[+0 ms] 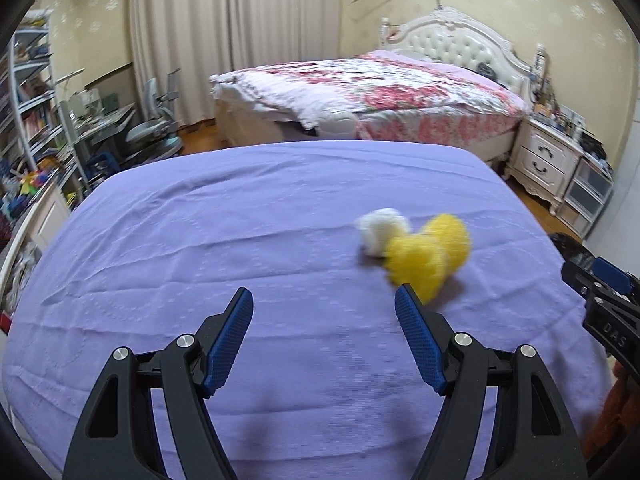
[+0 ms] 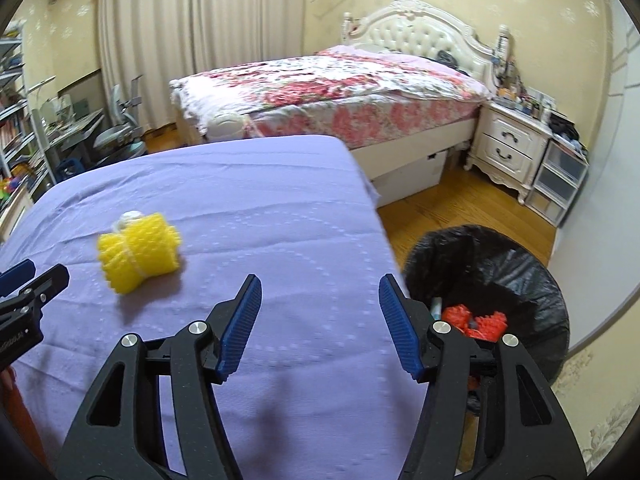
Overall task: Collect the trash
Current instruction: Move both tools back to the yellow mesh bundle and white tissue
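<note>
Trash sits on the purple cloth (image 1: 240,220) in front of you: 1 yellow foam net (image 1: 428,258) with 1 white wad (image 1: 382,232) touching its far side. In your left view they lie right of the middle of the frame, just past the right finger of your left claw (image 1: 324,300). That claw is spread wide and grips nothing. Your right claw (image 2: 320,286) is spread wide too, with nothing in it. In your right view the black trash bin (image 2: 532,280) stands on the floor at the lower right, beside the cloth edge, with red foam net (image 2: 476,322) inside.
</note>
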`<state>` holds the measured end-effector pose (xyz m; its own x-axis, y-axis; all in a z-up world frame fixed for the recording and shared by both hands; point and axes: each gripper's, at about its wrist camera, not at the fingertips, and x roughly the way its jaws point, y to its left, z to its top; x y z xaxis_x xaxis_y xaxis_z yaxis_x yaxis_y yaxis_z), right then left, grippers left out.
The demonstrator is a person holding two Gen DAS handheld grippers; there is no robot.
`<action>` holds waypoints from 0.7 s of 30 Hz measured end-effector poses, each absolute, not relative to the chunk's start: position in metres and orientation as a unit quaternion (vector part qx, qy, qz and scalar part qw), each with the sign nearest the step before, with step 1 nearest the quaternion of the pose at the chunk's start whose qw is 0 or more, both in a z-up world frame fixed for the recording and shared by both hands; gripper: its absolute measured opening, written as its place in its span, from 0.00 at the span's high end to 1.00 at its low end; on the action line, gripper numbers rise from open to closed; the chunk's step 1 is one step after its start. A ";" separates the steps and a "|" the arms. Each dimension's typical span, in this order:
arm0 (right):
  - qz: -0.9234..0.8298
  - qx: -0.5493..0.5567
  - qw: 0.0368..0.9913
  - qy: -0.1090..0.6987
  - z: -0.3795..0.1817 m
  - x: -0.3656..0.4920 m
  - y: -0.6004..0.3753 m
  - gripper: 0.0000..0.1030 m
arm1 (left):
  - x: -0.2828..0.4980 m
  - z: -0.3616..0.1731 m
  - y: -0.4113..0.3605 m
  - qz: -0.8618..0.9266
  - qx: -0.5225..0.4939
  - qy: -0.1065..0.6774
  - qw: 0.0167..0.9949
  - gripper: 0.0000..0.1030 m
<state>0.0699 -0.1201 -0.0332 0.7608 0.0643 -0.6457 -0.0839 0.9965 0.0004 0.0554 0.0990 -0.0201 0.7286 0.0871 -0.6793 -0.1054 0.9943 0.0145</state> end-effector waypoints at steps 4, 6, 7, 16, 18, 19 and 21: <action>0.073 -0.025 0.937 0.341 -0.028 0.069 -0.091 0.34 | 0.054 -0.024 0.132 0.083 -0.026 0.366 0.927 0.31; 0.093 -0.031 0.936 0.339 -0.025 0.069 -0.073 0.31 | 0.053 -0.024 0.145 0.095 -0.032 0.366 0.925 0.31; 0.102 -0.034 0.935 0.337 -0.024 0.069 -0.065 0.27 | 0.052 -0.024 0.153 0.102 -0.035 0.366 0.924 0.31; 0.159 -0.070 0.926 0.334 -0.028 0.071 -0.005 0.20 | 0.047 -0.028 0.198 0.145 -0.065 0.366 0.917 0.30; 0.159 -0.073 0.923 0.342 -0.034 0.075 0.003 0.20 | 0.047 -0.030 0.205 0.150 -0.072 0.367 0.915 0.29; 0.156 -0.073 0.922 0.346 -0.036 0.078 0.005 0.20 | 0.043 -0.031 0.208 0.151 -0.074 0.368 0.915 0.29; 0.149 -0.073 0.920 0.355 -0.041 0.084 0.006 0.20 | 0.044 -0.033 0.210 0.151 -0.078 0.370 0.913 0.29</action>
<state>0.0837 0.0058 -0.0412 0.7030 0.2215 -0.6758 -0.3260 0.9449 -0.0294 0.0440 0.2101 -0.0328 0.6806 0.2174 -0.6997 -0.3332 0.9423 -0.0312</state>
